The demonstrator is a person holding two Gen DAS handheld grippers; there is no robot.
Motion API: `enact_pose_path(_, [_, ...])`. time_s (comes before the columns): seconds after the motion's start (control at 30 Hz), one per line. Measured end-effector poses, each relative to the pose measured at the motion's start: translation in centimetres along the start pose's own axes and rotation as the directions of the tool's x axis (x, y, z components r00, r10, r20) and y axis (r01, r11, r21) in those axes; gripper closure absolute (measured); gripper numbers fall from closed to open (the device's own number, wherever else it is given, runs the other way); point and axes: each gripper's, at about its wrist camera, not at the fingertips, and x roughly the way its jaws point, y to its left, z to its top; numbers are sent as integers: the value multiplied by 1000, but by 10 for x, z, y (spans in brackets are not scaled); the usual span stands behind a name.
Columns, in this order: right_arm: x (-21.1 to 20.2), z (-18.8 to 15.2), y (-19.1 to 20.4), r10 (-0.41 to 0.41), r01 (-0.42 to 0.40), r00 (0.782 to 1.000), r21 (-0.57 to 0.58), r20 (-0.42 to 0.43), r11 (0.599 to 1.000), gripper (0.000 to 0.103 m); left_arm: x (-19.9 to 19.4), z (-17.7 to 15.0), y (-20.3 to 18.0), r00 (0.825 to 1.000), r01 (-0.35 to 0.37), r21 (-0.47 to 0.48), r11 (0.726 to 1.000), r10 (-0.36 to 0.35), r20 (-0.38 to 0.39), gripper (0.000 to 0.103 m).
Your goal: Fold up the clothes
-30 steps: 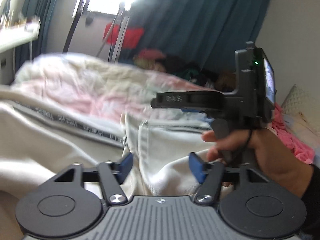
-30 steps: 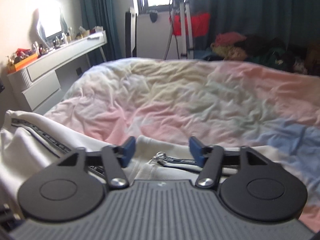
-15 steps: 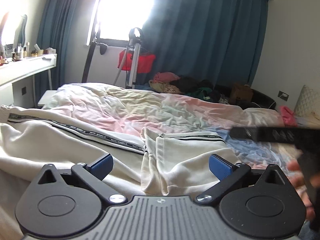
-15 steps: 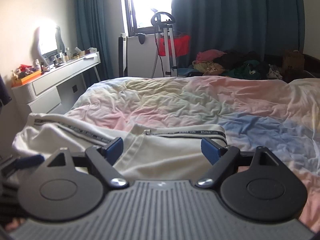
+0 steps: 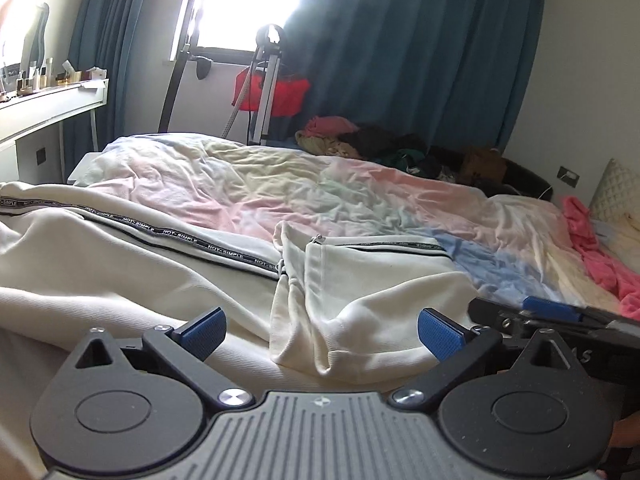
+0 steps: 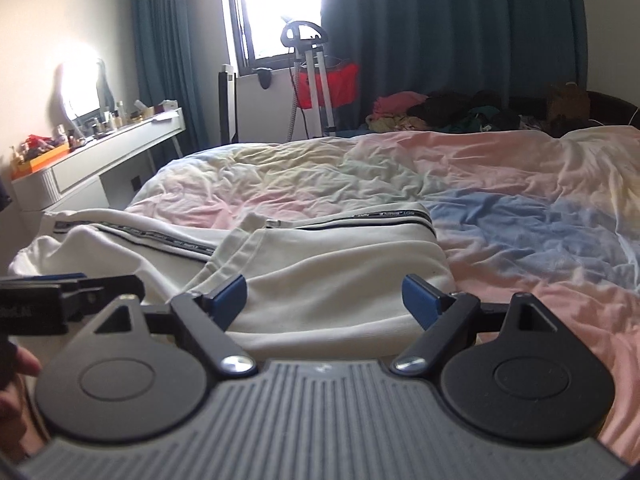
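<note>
Both tongs [image 5: 320,330] [image 6: 325,300] gape, angled downward

A: How many garments lie on the rumpled pastel patchwork duvet [image 6: 460,184]?

B: One, a cream zip-up jacket with black lettered tape [image 5: 380,280], at the duvet's near edge.

A: And grippers?

B: Two black two-finger grippers with blue pads, the left gripper [image 5: 320,330] and the right gripper [image 6: 325,298], both over the duvet's near edge.

A: Beyond the duvet?

B: One silver stand [image 6: 316,80] and one white dressing table [image 6: 100,156].
</note>
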Motion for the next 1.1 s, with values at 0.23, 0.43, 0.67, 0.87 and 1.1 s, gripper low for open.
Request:
enact_pose_path(0.23, [1,1,-5,-13,13,1000,33,-6,999,17,41,23,18,994,62,-56,997,-67,-92,10])
enact_pose_path(0.43, [17,0,-20,-42,46,998,102,-37,994,17,125,71,31,975,93,-69,993,-105,-197,26])
enact_pose_path(0.67, [47,-2,-49,-133,147,987,185,-88,972,17,219,101,28,937,117,-164,979,-164,-308,40])
enact_pose_path(0.87, [76,-3,-78,-140,169,982,264,-122,950,17,255,100,23,910,87,-183,979,-153,-386,41])
enact_pose_path(1.1, [100,-13,-96,-81,146,977,339,-199,929,17,271,103,38,827,279,-414,866,-436,-355,44])
